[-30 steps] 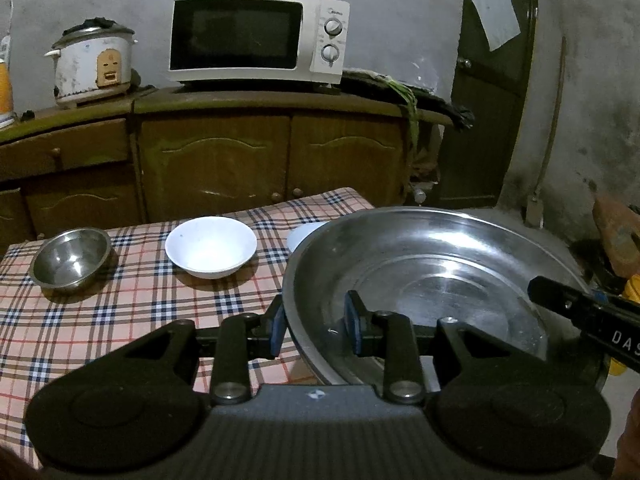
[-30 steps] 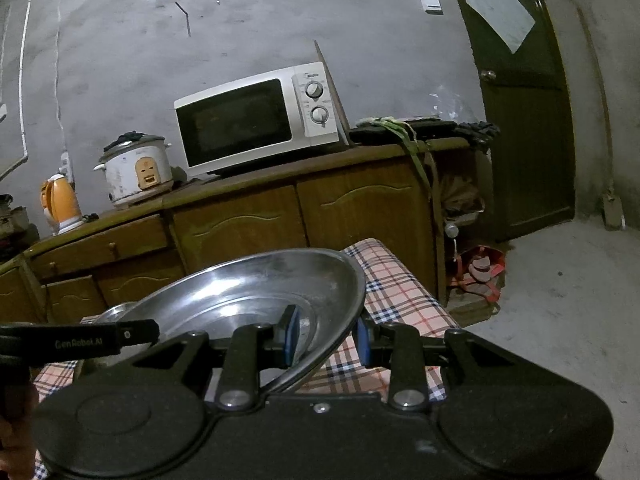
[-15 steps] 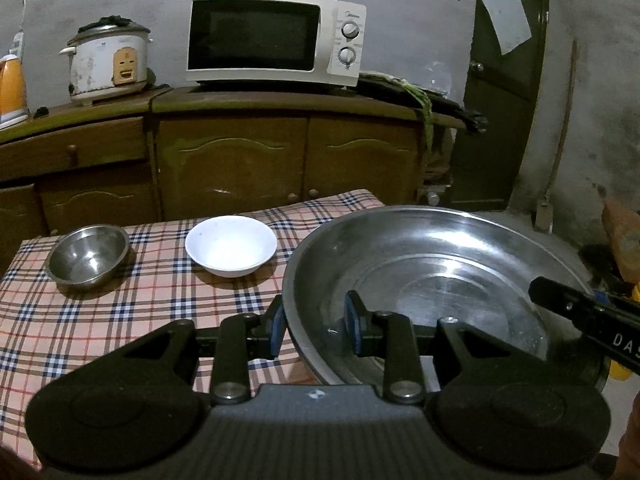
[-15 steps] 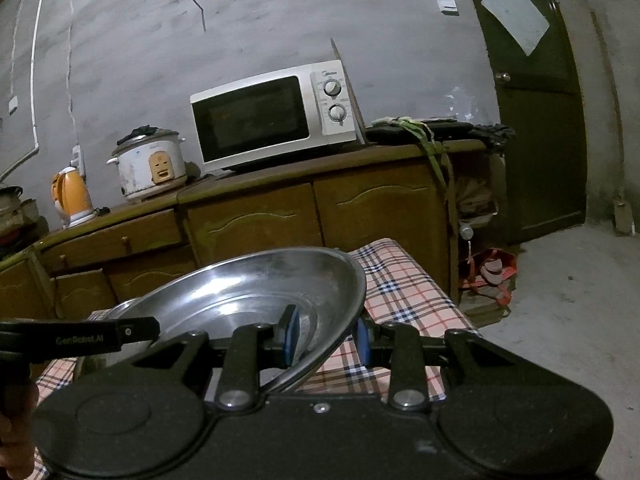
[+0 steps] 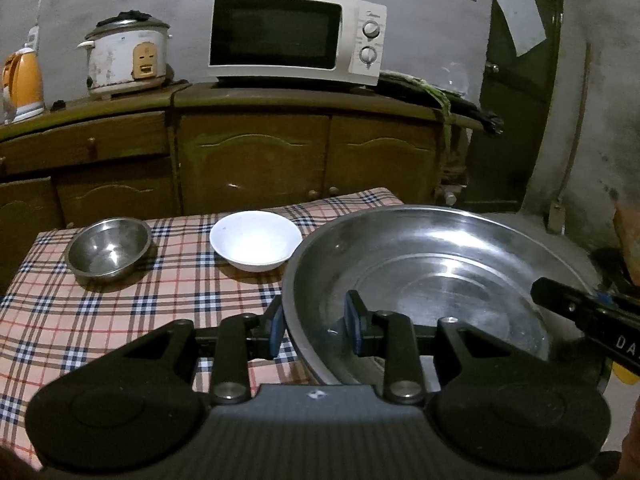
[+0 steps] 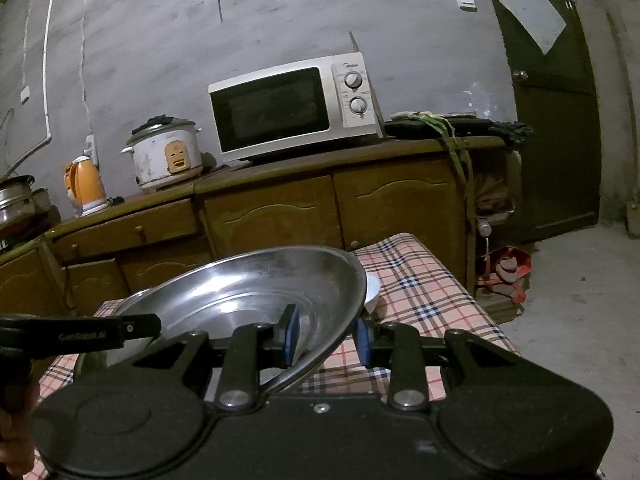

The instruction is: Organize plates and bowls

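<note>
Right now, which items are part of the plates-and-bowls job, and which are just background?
Job: large steel basin, its rim gripped by left gripper and right gripper; white bowl; small steel bowl; all over the checked table.

Background: microwave, rice cooker, orange kettle, cabinet, door.

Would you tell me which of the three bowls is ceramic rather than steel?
The white bowl in the table's middle; the small steel bowl and the large basin are shiny metal.

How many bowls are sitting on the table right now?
2: a small steel bowl at the cloth's left, and a white bowl mid-table. The big steel basin, held by both grippers, may hide more behind it.
</note>
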Demonstrator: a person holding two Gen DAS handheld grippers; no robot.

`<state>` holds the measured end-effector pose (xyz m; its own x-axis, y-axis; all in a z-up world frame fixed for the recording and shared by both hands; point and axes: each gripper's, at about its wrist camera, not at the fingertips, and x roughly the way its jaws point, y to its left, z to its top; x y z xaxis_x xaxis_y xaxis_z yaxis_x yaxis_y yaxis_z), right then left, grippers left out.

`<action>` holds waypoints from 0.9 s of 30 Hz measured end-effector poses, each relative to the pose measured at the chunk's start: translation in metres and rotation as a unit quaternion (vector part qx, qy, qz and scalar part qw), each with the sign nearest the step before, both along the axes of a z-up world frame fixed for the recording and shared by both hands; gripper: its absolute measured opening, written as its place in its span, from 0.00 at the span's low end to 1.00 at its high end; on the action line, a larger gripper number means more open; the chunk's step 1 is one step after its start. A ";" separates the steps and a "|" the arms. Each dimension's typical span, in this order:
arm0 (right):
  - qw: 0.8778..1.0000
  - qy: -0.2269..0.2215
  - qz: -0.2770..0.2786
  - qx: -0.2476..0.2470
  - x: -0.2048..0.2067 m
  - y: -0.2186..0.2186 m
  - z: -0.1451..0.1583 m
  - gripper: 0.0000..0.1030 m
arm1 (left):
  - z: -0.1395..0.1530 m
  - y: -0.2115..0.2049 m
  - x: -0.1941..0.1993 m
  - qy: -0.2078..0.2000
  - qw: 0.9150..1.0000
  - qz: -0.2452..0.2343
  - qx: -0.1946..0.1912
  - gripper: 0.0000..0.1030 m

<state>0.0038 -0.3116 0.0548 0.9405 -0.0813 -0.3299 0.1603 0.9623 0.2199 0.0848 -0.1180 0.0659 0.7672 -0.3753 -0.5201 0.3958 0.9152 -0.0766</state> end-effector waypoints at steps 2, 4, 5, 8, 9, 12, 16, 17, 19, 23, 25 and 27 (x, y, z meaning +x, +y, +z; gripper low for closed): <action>1.000 0.000 0.003 -0.001 0.001 0.003 0.000 0.36 | 0.000 0.003 0.000 0.001 1.000 0.003 -0.001 0.30; 1.000 0.002 0.007 -0.002 0.002 0.004 0.000 0.36 | -0.001 0.006 0.001 0.002 1.000 0.005 -0.001 0.30; 1.000 0.002 0.008 -0.002 0.003 0.006 0.000 0.36 | -0.001 0.008 0.001 0.003 1.000 0.007 -0.001 0.30; 1.000 0.005 0.014 -0.004 0.006 0.011 -0.001 0.36 | -0.002 0.012 0.002 0.006 1.000 0.013 -0.001 0.30; 1.000 0.006 0.016 -0.004 0.006 0.013 -0.001 0.36 | -0.003 0.014 0.002 0.006 1.000 0.015 -0.001 0.30; 1.000 0.008 0.021 -0.005 0.009 0.018 -0.002 0.36 | -0.004 0.020 0.003 0.008 1.000 0.021 -0.002 0.30; 0.999 0.011 0.030 -0.007 0.013 0.026 -0.004 0.36 | -0.006 0.027 0.004 0.011 0.999 0.030 -0.003 0.30; 0.999 0.012 0.032 -0.007 0.014 0.029 -0.004 0.36 | -0.006 0.029 0.004 0.012 0.999 0.033 -0.003 0.30; 0.999 0.013 0.036 -0.007 0.016 0.032 -0.005 0.36 | -0.007 0.033 0.005 0.014 0.999 0.038 -0.003 0.30; 0.999 0.016 0.044 -0.009 0.020 0.041 -0.006 0.36 | -0.008 0.041 0.006 0.017 0.999 0.045 -0.003 0.30; 0.999 0.017 0.048 -0.008 0.023 0.044 -0.007 0.36 | -0.008 0.045 0.007 0.017 0.999 0.048 -0.002 0.30; 0.998 0.019 0.051 -0.008 0.025 0.048 -0.008 0.36 | -0.009 0.049 0.008 0.019 0.999 0.051 -0.001 0.30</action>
<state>0.0287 -0.2637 0.0464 0.9312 0.0096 -0.3645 0.0684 0.9773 0.2004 0.0924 -0.0691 0.0570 0.7820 -0.2964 -0.5482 0.2965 0.9507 -0.0912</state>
